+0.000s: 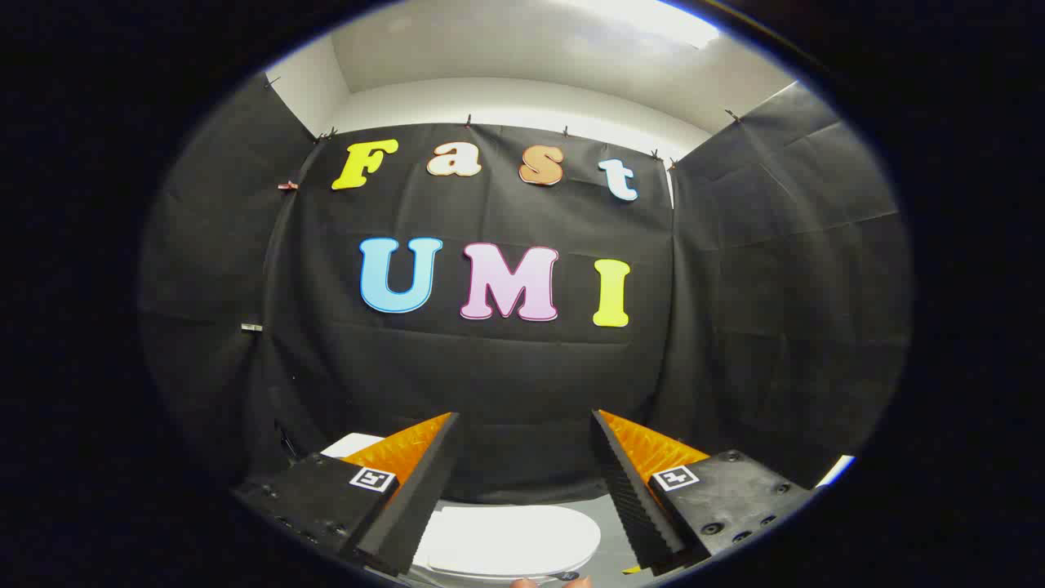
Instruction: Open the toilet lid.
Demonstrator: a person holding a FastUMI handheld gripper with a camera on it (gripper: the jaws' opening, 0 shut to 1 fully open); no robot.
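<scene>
The white toilet lid lies flat and closed, low between my two fingers and below them. My gripper is open, its fingers spread wide with nothing between them, held above the lid and pointing toward the black cloth wall. A white corner of the toilet's tank peeks out beyond the left finger.
Black cloth walls close the booth at the back and on both sides. A grey floor strip shows beside the lid, near the right finger. A fingertip of a person's hand shows at the lid's near edge.
</scene>
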